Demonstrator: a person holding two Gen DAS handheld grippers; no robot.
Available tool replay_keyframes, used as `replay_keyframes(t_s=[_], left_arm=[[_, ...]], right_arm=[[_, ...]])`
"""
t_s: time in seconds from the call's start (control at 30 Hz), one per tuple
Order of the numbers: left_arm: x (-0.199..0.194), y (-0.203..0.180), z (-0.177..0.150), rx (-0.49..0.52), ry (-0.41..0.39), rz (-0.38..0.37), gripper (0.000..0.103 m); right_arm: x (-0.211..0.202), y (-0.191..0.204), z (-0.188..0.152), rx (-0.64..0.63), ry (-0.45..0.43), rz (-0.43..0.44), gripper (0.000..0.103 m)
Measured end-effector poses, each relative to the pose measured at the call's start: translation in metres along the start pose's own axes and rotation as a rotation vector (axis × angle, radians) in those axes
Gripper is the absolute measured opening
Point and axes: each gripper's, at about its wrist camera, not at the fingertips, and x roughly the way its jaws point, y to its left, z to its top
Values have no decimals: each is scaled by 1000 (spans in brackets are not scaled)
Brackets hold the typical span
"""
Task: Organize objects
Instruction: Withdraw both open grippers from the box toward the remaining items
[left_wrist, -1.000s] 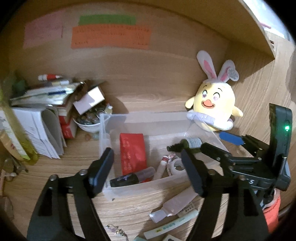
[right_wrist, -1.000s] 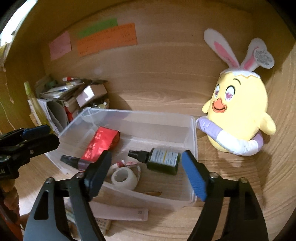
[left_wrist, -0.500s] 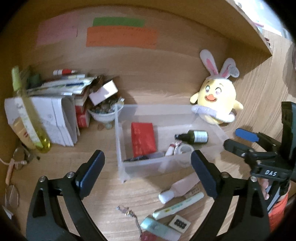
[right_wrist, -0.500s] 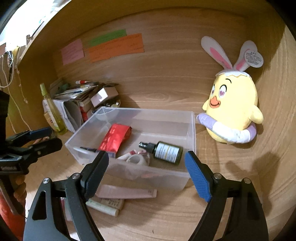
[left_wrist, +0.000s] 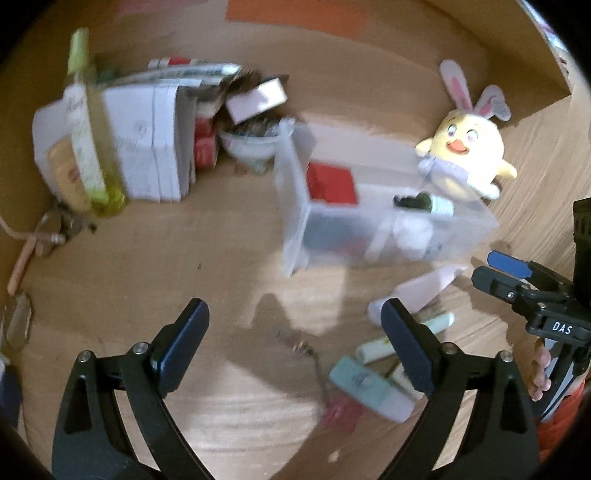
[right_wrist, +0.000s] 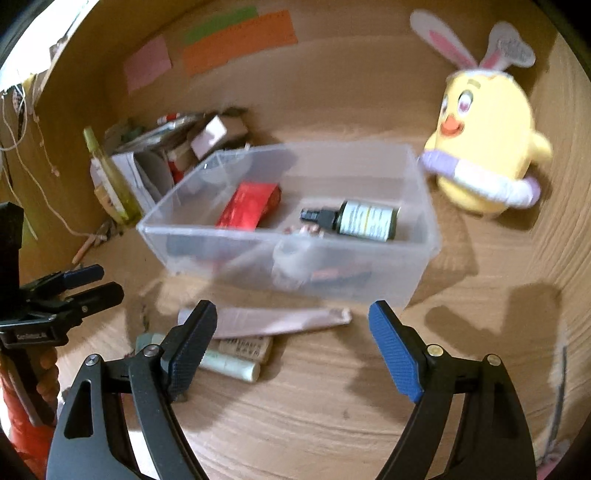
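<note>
Nearest, both tools hang empty over the table (right_wrist: 295, 424): the left hand-held gripper (left_wrist: 295, 332) has its jaws spread wide with nothing between them, and the right hand-held gripper (right_wrist: 291, 332) is likewise apart and holds nothing. Just beyond lie the leftovers: a pale pink tube (right_wrist: 280, 321), a white stick (right_wrist: 229, 363) and a mint green case (left_wrist: 369, 387), all loose in front of the clear bin (right_wrist: 417, 266). Inside the bin already sit a red packet (right_wrist: 247, 206) and a dark bottle (right_wrist: 354, 219). By my reckoning the job is partly done, with several pieces left to gather
</note>
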Motion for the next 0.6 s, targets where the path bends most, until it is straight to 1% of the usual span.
replay_keyframes(t_s=[0.07, 0.2, 0.4, 0.5, 0.6], left_arm=[[2, 4, -10, -20, 21, 11, 95], [-1, 6, -27, -36, 41, -11, 95], [-7, -3, -44, 21, 50, 23, 95], [-4, -6, -49, 36, 70, 4, 95], [-2, -8, -54, 47, 78, 1, 95]], right_arm=[[4, 4, -5, 1, 16, 8, 82], [11, 14, -12, -10, 45, 28, 82], [25, 40, -15, -68, 86, 40, 82], [30, 53, -17, -86, 106, 54, 82], [37, 65, -16, -106, 116, 26, 82]])
